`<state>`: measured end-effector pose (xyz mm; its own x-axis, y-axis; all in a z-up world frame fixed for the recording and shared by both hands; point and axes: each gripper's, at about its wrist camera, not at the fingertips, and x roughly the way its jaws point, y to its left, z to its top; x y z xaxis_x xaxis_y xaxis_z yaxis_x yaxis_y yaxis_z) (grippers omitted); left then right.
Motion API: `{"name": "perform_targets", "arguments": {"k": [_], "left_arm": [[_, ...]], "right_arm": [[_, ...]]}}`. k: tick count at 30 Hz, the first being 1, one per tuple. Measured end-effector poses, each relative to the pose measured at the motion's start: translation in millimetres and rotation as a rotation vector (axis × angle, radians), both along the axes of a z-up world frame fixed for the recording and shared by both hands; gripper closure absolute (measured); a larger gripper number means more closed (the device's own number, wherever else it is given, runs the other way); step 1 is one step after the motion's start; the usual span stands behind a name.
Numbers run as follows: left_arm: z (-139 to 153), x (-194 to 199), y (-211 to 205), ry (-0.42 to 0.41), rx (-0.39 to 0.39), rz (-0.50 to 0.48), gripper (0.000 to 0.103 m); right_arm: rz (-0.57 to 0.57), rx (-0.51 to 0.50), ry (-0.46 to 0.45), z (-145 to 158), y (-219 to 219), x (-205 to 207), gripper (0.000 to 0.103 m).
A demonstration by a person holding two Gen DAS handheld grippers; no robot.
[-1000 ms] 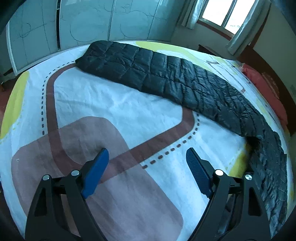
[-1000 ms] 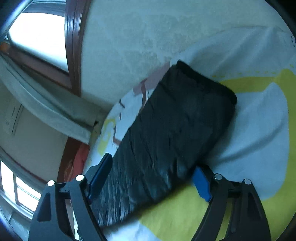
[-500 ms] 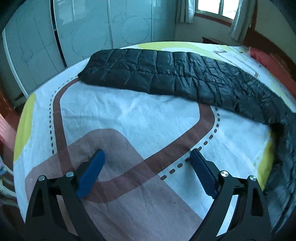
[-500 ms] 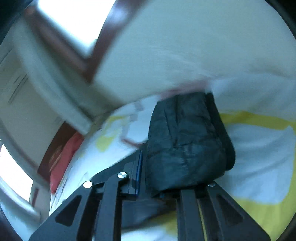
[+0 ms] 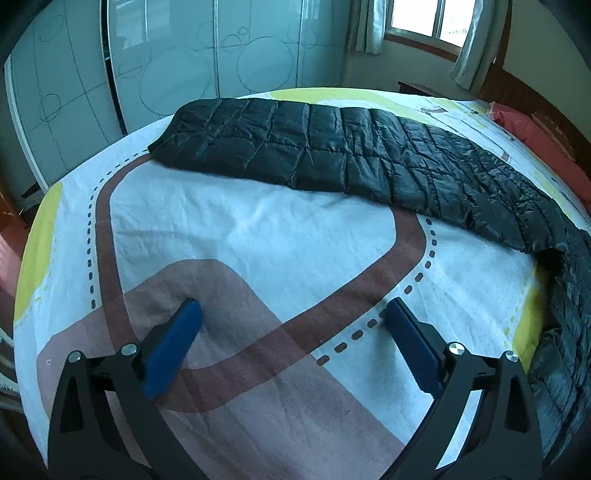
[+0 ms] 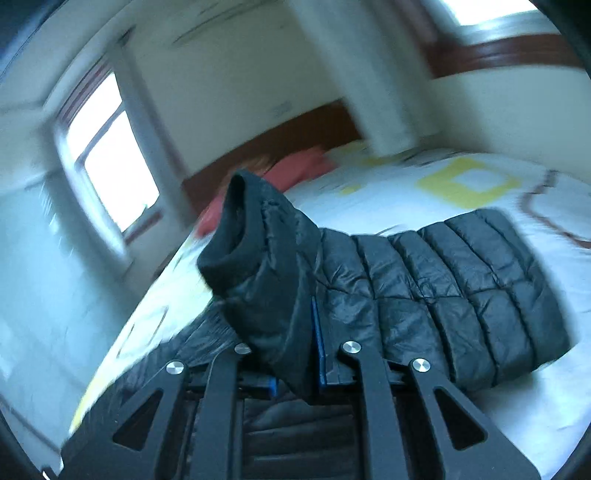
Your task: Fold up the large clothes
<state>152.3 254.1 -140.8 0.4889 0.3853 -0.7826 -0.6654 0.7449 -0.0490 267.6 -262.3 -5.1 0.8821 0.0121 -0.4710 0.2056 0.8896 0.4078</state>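
There is one black quilted jacket (image 5: 332,155), lying long across the upper half of the left wrist view on the bed (image 5: 258,236); its right end falls over the bed edge at the right of the frame. The left gripper (image 5: 293,319) is spread wide at the bottom centre and grasps nothing. In the right wrist view, the right gripper (image 6: 291,369) is clenched on a raised fold of the jacket in the centre. One red pillow (image 6: 295,168) lies behind it, and two windows show, at the left (image 6: 107,151) and at the upper right (image 6: 495,11).
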Motion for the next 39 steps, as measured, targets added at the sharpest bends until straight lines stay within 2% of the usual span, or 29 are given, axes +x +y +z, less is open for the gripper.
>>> {"name": "perform_targets", "arguments": {"k": [8,13,17,18,19,21,22,26,28,31,32,33,35,39], "left_arm": [[-0.6,-1.2,-2.6,-0.014,0.005,0.002,0.003],[-0.8,-2.0,-2.7,-0.021,0.006,0.001,0.003],[-0.7,-1.9,-2.6,-0.020,0.010,0.002,0.003],[-0.6,-1.8,-2.6,-0.020,0.009,0.002,0.003],[-0.6,-1.8,-2.7,-0.020,0.008,0.002,0.003],[-0.7,-1.8,-2.9,-0.020,0.009,0.002,0.003],[-0.7,-1.7,-2.8,-0.020,0.009,0.002,0.003],[-0.8,-1.7,-2.3,-0.018,0.010,0.002,0.002],[-1.0,-1.8,-2.3,-0.019,0.009,0.002,0.002],[-0.9,-1.8,-2.8,-0.019,0.011,0.002,0.002],[-1.0,-1.7,-2.8,-0.018,0.012,0.002,0.002],[-1.0,-1.5,-2.8,-0.018,0.012,0.002,0.002],[-1.2,-1.7,-2.8,-0.017,0.013,0.003,0.002],[-1.1,-1.0,-3.1,-0.014,0.017,0.004,0.002]], "right_arm": [[0.228,-0.048,0.134,-34.9,130.8,75.1,0.088],[0.312,-0.121,0.227,-55.4,171.2,101.9,0.088],[0.348,-0.177,0.314,-78.5,185.9,103.6,0.084],[0.355,-0.188,0.327,-84.1,189.7,102.0,0.081],[0.372,-0.188,0.331,-87.0,188.6,99.7,0.074],[0.409,-0.170,0.306,-84.2,192.4,96.1,0.032],[0.414,-0.176,0.286,-80.4,196.3,91.6,0.027],[0.502,-0.139,0.236,-63.1,206.6,75.4,0.027],[0.498,-0.148,0.179,-43.6,192.6,58.9,0.027],[0.399,-0.170,0.115,-21.8,141.9,37.0,0.027],[0.329,-0.169,0.118,-15.7,107.6,30.8,0.031],[0.263,-0.175,0.134,-13.4,79.1,29.1,0.042],[0.112,-0.178,0.178,-14.4,17.2,28.6,0.052],[-0.143,-0.155,0.256,-32.0,-87.8,21.6,0.054]]}}
